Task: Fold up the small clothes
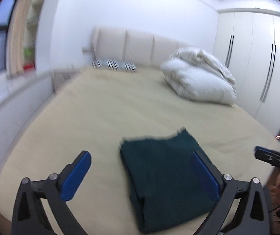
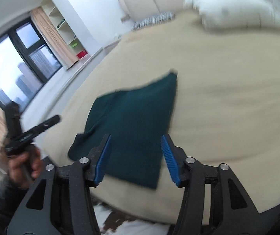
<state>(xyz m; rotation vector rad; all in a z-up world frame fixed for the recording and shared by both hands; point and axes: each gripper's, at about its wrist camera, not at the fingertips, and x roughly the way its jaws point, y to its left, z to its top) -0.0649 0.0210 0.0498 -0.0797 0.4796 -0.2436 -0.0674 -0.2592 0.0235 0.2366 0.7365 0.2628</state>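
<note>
A dark green folded garment (image 1: pixel 165 176) lies flat on the beige bed sheet (image 1: pixel 100 107) near the bed's front edge; it also shows in the right wrist view (image 2: pixel 134 125). My left gripper (image 1: pixel 140 156) is open and empty, raised above the garment's near side. My right gripper (image 2: pixel 136 139) is open and empty, above the garment's near edge. In the left wrist view the right gripper (image 1: pixel 273 158) shows at the far right. In the right wrist view the left gripper (image 2: pixel 34 131) shows at the left, held in a hand.
A white bunched duvet (image 1: pixel 198 78) lies at the bed's far right. A striped pillow (image 1: pixel 114 65) rests against the padded headboard (image 1: pixel 136 47). White wardrobe doors (image 1: pixel 257 58) stand to the right. A window (image 2: pixel 13 68), curtain and shelves are to the left.
</note>
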